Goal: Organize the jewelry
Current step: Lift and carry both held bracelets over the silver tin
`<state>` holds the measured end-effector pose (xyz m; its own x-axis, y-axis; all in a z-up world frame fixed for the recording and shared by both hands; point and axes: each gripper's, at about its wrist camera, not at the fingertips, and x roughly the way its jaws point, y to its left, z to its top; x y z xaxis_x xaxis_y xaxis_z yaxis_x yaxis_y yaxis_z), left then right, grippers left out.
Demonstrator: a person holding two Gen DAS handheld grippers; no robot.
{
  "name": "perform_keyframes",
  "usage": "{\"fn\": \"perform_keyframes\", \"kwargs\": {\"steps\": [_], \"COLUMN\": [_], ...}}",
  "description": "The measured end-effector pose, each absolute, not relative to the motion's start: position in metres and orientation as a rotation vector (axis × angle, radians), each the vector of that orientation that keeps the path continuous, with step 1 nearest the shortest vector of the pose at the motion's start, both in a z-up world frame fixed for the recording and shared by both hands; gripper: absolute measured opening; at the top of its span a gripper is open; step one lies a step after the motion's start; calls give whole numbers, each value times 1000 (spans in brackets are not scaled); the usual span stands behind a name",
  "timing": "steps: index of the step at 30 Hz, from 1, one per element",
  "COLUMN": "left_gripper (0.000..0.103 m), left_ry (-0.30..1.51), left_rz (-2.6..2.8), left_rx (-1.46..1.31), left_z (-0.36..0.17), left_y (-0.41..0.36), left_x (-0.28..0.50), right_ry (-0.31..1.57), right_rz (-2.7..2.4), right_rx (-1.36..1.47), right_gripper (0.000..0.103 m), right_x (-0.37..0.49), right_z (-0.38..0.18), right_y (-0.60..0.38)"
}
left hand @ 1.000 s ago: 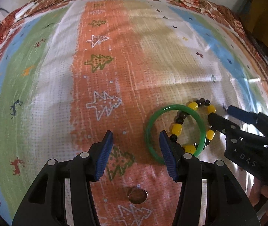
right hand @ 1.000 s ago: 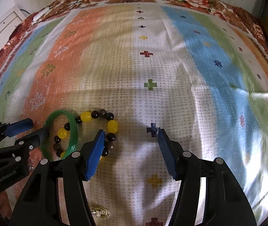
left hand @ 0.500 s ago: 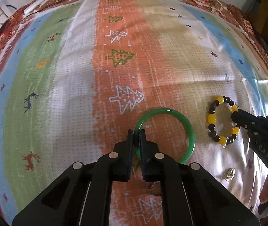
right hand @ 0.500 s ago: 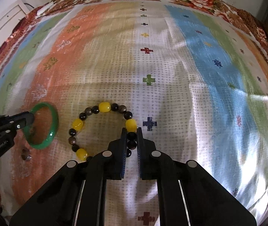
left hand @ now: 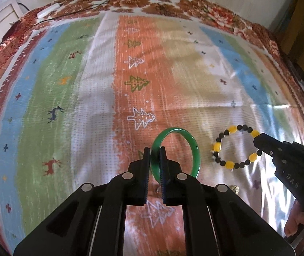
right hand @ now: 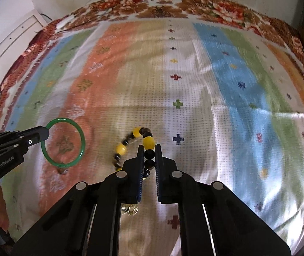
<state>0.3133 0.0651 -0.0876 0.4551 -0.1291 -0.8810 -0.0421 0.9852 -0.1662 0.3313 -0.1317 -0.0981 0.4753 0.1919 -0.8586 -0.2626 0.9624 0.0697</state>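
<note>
My left gripper (left hand: pixel 154 160) is shut on the rim of a green bangle (left hand: pixel 195 153), which hangs lifted off the striped cloth; in the right wrist view the same green bangle (right hand: pixel 81 147) stands out from the left gripper (right hand: pixel 45 134). A bracelet of yellow and black beads (right hand: pixel 139 132) is clamped by my right gripper (right hand: pixel 148 160), two dark beads between its pads. It dangles above the cloth. From the left wrist view the bead bracelet (left hand: pixel 218 147) hangs from the right gripper (left hand: pixel 258 143).
A striped, patterned cloth (left hand: pixel 88 98) covers the surface, over a red floral cover (left hand: pixel 173 2). A small silver ring (left hand: pixel 158 189) and a gold trinket (left hand: pixel 235 188) lie on the cloth below the grippers; the gold trinket (right hand: pixel 130 210) shows near my right fingers. A hand (left hand: pixel 294 224) holds the right tool.
Both grippers went from open to shut, the left on the bangle, the right on the bead bracelet. Both then rose, lifting the two pieces apart and off the cloth.
</note>
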Motion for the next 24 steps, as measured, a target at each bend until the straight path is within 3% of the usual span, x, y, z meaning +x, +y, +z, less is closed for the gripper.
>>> {"fn": "perform_keyframes", "kwargs": {"steps": [24], "left_gripper": [9], "left_ry": [1020], "left_rz": [-75], "left_rx": [-199], "left_z": [-39], "left_y": [50], "left_x": [257], "right_ry": [914], "right_rz": [379], "right_rx": [-86], "right_gripper": [10], "right_x": [265], "right_z": [-37], "right_y": [-129]}}
